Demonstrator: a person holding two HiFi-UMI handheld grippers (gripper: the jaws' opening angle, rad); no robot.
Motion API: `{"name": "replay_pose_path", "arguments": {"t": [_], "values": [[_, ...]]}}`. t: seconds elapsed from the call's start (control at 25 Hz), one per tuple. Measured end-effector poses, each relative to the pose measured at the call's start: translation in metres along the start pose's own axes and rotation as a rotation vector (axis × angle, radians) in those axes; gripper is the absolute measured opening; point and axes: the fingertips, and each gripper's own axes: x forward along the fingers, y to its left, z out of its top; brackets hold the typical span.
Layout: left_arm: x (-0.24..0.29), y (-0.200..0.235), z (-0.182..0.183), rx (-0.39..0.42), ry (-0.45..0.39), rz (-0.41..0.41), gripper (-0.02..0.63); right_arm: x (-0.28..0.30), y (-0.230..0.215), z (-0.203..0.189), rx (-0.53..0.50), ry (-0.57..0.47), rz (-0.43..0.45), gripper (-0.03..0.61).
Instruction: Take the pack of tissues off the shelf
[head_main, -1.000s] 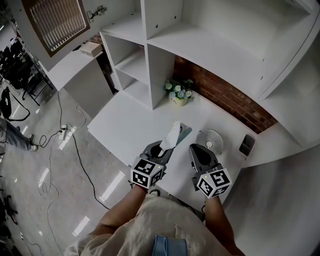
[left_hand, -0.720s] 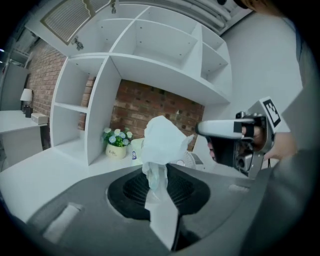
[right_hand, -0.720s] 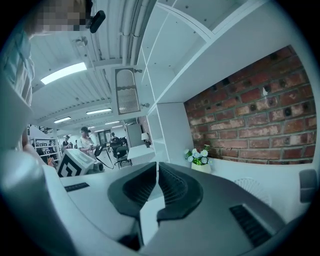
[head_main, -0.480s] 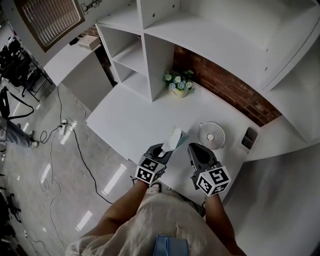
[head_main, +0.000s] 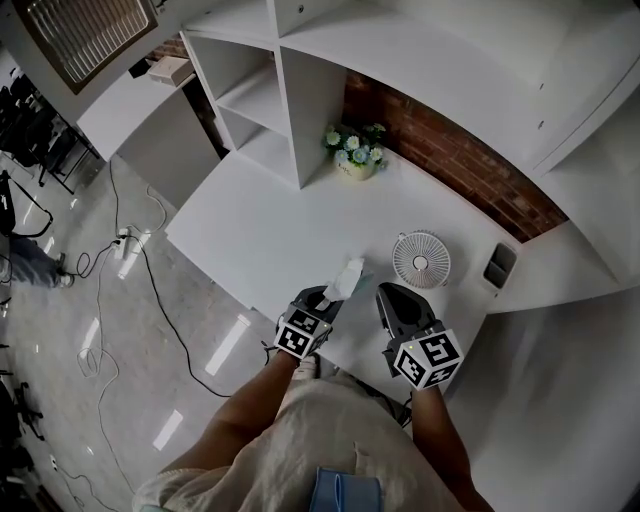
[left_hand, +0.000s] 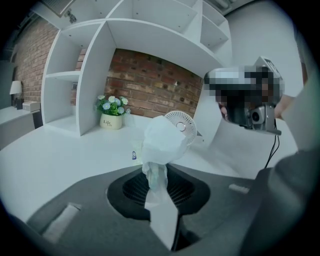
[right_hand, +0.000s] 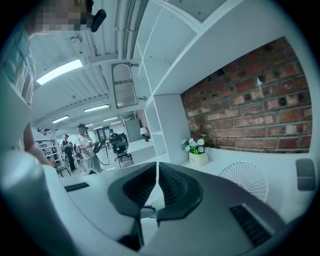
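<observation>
Closest to me, at the front edge of the table, my left gripper pinches the pack of tissues, a white sheet puffing up out of it. Just beside it, my right gripper is pressed together on nothing. Beyond them a small white fan sits on the table. Farther back, a flower pot stands beside the white shelf, against the brick wall.

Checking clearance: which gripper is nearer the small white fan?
Right. The right gripper sits just short of the fan, shut and empty; the left gripper, clamping the tissue pack, is further to the fan's left.
</observation>
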Motion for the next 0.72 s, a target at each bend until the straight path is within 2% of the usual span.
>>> {"name": "replay_pose_path", "arguments": {"t": [0.72], "values": [[0.017, 0.011, -0.031, -0.023, 0.081, 0.006, 0.081, -0.001, -0.008, -0.001, 0.006, 0.013, -0.009, 0.021]]}}
